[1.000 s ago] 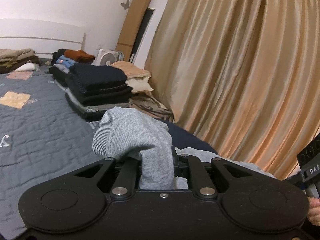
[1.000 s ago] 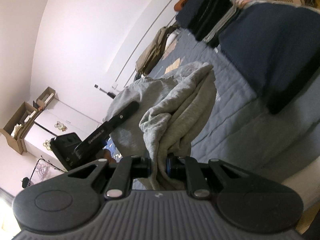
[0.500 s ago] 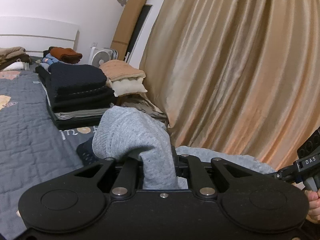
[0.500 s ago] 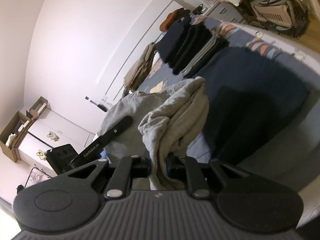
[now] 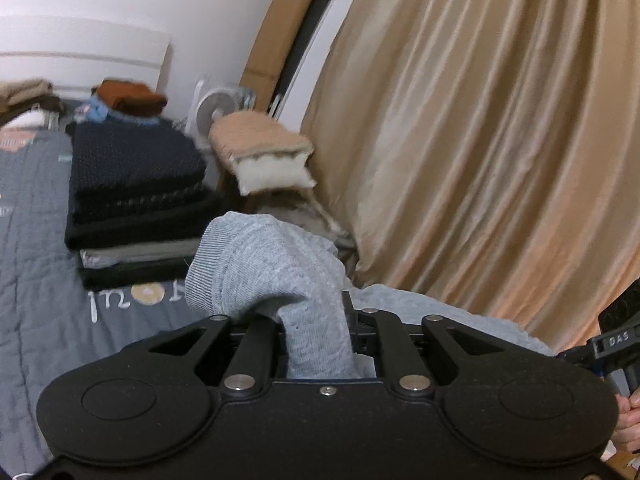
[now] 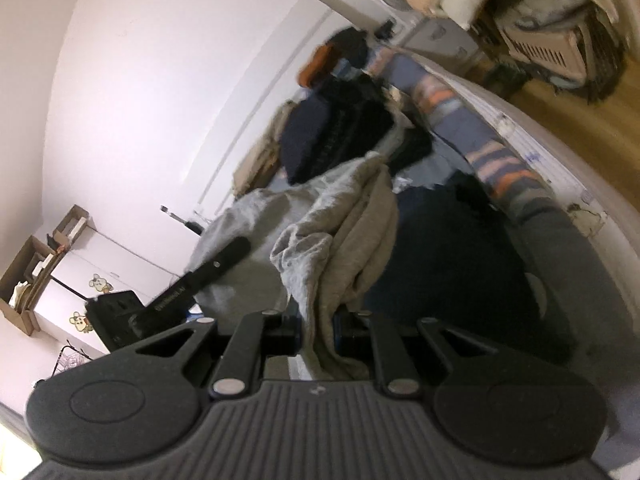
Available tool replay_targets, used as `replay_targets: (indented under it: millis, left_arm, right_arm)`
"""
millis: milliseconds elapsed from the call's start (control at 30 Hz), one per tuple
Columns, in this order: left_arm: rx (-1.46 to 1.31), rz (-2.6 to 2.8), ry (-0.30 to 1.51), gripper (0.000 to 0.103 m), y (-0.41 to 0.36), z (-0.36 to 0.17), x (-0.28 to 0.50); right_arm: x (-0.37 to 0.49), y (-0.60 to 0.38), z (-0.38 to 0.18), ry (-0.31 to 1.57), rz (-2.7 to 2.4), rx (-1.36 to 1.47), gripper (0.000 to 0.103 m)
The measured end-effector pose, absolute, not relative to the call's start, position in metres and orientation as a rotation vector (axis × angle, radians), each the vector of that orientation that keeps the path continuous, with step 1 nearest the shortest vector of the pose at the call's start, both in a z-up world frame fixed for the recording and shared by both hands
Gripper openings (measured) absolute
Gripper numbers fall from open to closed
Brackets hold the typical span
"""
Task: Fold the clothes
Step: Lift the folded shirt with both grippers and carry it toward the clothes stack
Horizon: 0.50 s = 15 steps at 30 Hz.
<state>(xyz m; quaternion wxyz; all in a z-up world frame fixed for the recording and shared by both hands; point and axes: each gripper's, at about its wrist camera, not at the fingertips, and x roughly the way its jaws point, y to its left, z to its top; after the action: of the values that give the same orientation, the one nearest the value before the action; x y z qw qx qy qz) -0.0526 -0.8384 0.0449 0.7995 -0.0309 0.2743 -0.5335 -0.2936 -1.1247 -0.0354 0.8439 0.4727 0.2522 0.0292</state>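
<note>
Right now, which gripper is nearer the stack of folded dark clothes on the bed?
Left. The left gripper has the stack just ahead to its left; the right gripper sits off to the left one's right, farther away. Both hold the grey garment.

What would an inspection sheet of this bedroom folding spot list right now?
Surface: bed with grey quilt.
Job's things: grey garment, pinched at two places.
Clutter: stack of dark folded clothes; orange and blue folded pile behind it.
Grippers: left hand-held gripper shut on the garment; right hand-held gripper shut on it too.
Cables: nothing seen.
Surroundings: tan curtain, white fan, cushions, cardboard boxes.
</note>
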Motion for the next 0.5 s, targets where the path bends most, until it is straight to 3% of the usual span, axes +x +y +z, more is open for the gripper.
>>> replay_targets:
  millis: [200,300,500]
  left_arm:
    - [-0.02,-1.033,0.748,0.01,-0.853,-0.029,-0.005]
    - [-0.062,-1.031,0.803,0.011,-0.848,-0.053,0.013]
    - [-0.118,-1.089,0.759,0.011,-0.846,-0.043,0.016]
  right_arm:
    - [-0.267,-1.154,-0.121,0.664,0.028,1.031,0.014]
    - [-0.273,-1.163,-0.148,0.628,0.074,1.094,0.013]
    - [-0.294,-1.162,-0.135,0.546,0.134,1.137,0.014]
